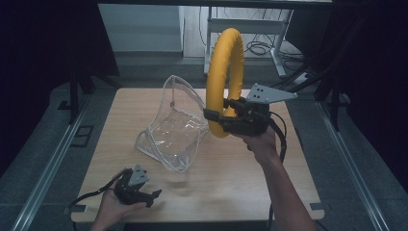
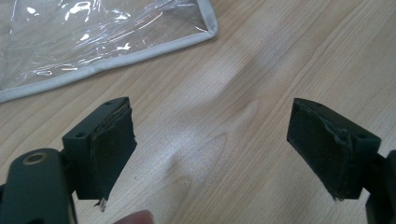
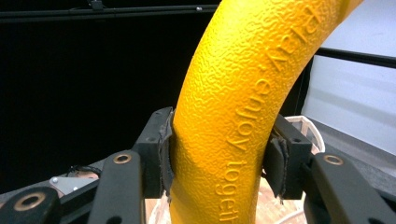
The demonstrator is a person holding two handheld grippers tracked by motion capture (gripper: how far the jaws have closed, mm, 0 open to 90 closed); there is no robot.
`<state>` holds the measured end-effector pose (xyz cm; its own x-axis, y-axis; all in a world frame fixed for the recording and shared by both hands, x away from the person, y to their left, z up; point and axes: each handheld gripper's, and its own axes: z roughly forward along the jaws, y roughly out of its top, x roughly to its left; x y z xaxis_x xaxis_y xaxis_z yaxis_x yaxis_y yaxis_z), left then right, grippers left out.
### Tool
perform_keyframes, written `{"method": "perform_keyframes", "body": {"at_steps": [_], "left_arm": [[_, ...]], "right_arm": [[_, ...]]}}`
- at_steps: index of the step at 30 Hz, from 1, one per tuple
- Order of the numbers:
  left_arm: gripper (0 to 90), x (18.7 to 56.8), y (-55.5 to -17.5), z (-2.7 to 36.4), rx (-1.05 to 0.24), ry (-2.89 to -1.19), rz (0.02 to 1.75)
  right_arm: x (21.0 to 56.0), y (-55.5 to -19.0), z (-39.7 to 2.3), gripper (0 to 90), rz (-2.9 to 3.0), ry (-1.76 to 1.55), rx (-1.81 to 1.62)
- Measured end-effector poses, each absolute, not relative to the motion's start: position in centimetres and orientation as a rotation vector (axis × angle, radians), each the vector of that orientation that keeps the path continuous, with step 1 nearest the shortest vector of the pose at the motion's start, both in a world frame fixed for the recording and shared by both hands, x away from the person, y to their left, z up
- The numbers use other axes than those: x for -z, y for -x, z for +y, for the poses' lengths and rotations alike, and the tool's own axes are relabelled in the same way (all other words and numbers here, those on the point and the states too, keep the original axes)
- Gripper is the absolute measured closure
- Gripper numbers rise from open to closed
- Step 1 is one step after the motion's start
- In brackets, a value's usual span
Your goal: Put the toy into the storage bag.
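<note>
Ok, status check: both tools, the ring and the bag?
Right tool shut on yellow ring, held upright above table. Left tool open, empty, low near front edge. Clear bag between them, nothing blocking.

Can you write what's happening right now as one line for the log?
right gripper: shut on yellow ring, held upright | left gripper: open, empty, low over table | clear bag: on table
</note>
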<state>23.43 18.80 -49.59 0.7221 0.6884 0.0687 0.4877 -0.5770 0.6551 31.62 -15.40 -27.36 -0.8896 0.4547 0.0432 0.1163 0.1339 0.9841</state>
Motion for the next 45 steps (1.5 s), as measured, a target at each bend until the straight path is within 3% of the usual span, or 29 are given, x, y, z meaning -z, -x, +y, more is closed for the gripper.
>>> {"method": "perform_keyframes", "body": {"at_steps": [45], "left_arm": [[14.6, 49.5, -23.3, 19.0, -0.431, -2.301, 0.891]], "right_arm": [[26.4, -31.9, -7.5, 49.4, 2.242, -0.36, -1.922]]}}
